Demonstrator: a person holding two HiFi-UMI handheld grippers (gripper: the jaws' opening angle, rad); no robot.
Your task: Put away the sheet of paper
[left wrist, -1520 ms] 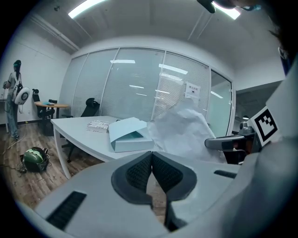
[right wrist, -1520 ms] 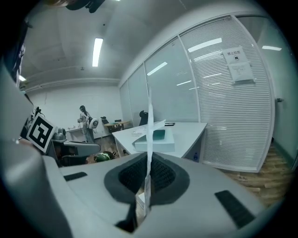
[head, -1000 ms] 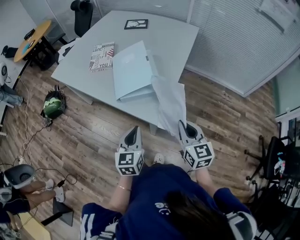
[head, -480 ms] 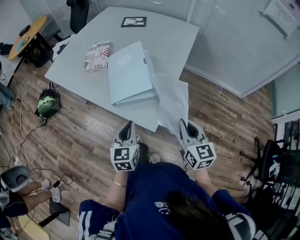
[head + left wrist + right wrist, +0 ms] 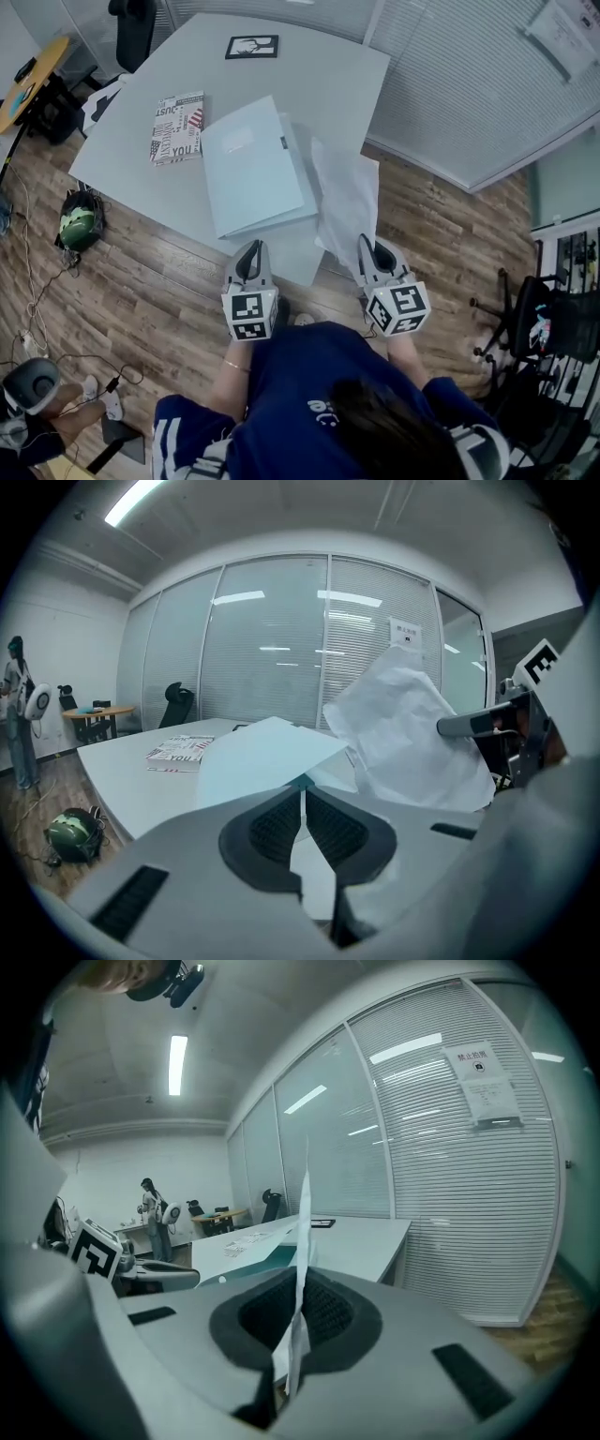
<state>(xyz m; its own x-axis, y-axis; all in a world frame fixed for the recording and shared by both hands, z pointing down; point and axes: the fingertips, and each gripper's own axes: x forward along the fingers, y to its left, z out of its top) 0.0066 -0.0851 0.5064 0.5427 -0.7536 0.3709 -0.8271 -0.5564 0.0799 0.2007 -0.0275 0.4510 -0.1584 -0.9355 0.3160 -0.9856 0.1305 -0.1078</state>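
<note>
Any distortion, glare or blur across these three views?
Head view: sharp and evenly lit. Left gripper view: heavy fisheye with black corners, the ceiling light blown out, lamp reflections in the glass wall. Right gripper view: same fisheye; the sheet of paper shows edge-on between the jaws, soft up close.

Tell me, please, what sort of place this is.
Most likely an office meeting room: a large grey table stands beside a glass wall with blinds, an office chair sits at the table's far end, and a folder and a booklet lie on the table.
</note>
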